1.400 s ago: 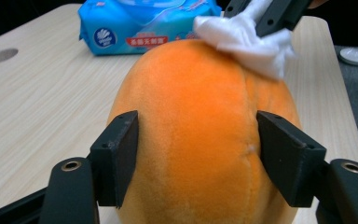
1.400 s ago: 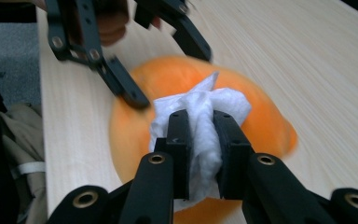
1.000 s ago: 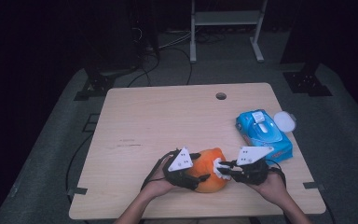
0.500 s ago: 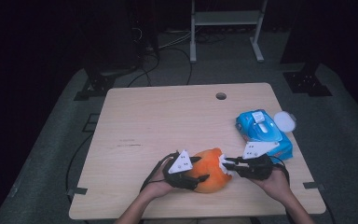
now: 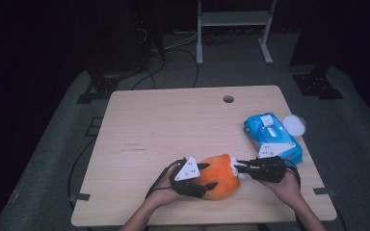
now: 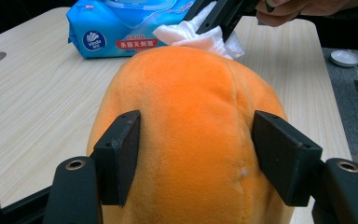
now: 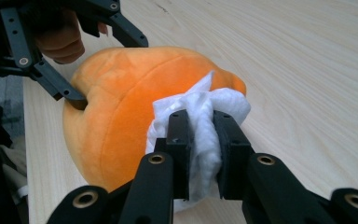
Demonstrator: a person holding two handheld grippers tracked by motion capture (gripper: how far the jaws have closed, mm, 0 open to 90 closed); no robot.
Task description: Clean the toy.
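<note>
- Near the front edge of the wooden surface (image 5: 173,125), in the high view, an orange plush toy (image 5: 220,176) is seen between the left gripper (image 5: 205,176) and the right gripper (image 5: 238,168); a blue wipes pack (image 5: 271,135) lies just behind the right hand.
- In the left gripper view, the plush toy (image 6: 191,135) is clamped on both flanks by the black jaws (freshly closed upon it).
- In the right gripper view, a white wipe (image 7: 200,121) is pinched between the jaws and pressed against the plush toy (image 7: 121,121).
</note>
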